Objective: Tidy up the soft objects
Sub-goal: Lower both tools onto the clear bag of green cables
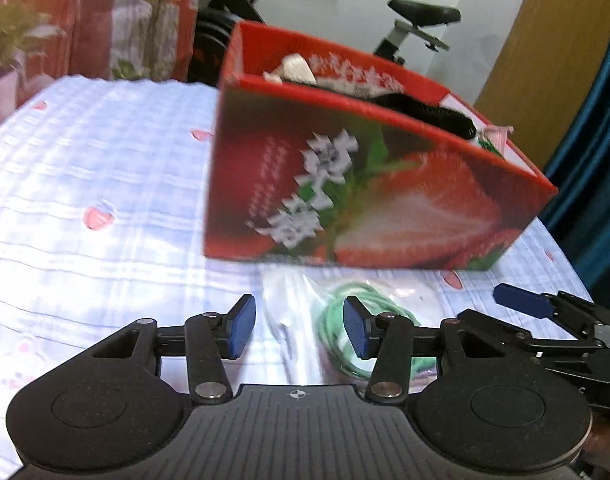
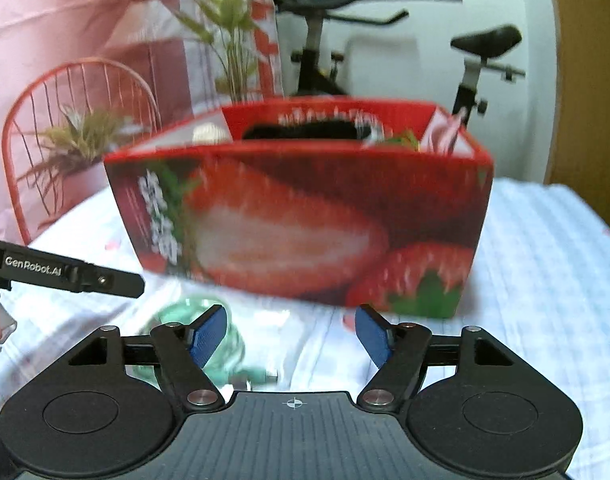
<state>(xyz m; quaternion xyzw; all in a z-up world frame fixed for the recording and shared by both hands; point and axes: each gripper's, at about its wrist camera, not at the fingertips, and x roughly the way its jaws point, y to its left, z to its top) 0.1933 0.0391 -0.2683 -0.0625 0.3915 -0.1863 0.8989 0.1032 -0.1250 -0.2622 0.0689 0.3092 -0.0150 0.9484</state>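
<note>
Several soft things already lie inside the red strawberry-printed box, among them a dark strap-like piece, something pale and something pink, so part of the sorting looks done. What seems left is the clear bag with a coiled green cord, lying on the pale checked bedspread just before the box's near wall. The left gripper hangs over it with jaws roughly half open, the bag between them but not pinched as far as can be seen. The right gripper stands just beside it with jaws wider apart and nothing held, the cord showing behind its left finger. Both views are blurred; the box's lettering is unreadable, its floor and most of its contents are hidden by the walls, and the bed's edges are cut off.
</note>
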